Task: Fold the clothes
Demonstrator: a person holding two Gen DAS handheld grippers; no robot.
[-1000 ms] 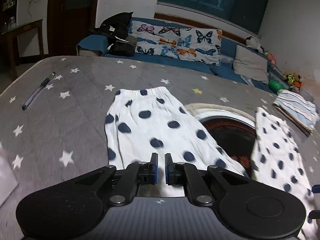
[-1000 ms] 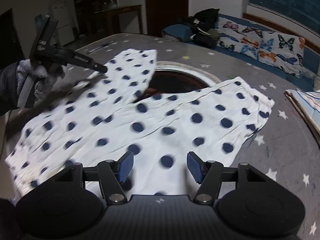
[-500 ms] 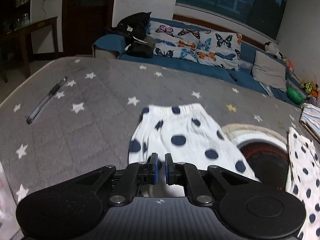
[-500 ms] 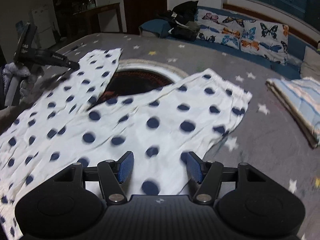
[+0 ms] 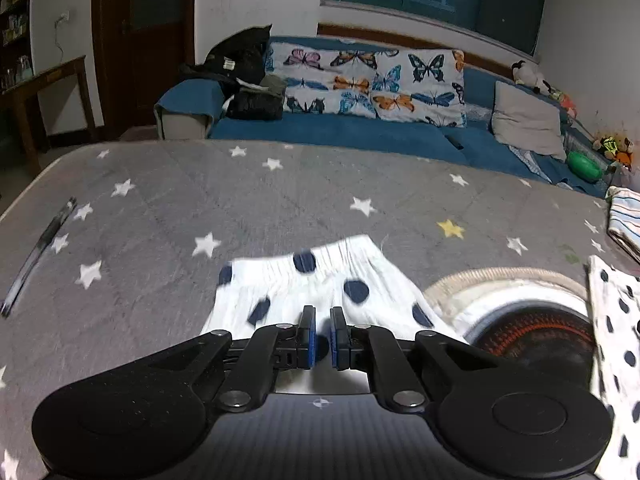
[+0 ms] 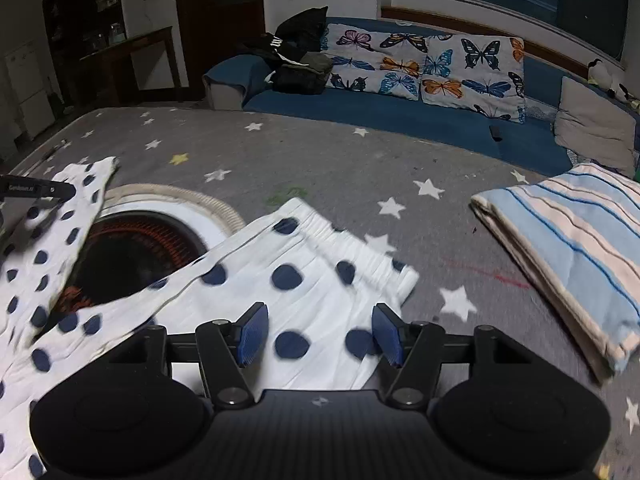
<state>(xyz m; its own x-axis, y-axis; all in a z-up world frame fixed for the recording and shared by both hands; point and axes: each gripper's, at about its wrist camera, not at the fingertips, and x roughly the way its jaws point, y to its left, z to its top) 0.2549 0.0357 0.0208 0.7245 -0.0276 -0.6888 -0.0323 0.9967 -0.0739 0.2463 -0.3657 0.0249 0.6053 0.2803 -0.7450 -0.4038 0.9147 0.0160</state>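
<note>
The polka-dot trousers [image 6: 304, 280] lay spread on the star-print counter [image 5: 280, 200], legs apart. The left gripper [image 5: 322, 336] was clenched over one leg; whether it pinched cloth was unclear. The right gripper [image 6: 320, 334] hovered released, so the fold likely needed its grasp.

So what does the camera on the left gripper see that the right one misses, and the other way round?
Only the left view shows the left gripper, its blue pads nearly shut, a green ball and the soft toys beside it. Only the right view shows the right gripper, open over the cloth, and the whole folded blue striped cloth. Both show the white navy-dotted trousers, the grey star-patterned cover, the round heater opening and the butterfly cushions.
</note>
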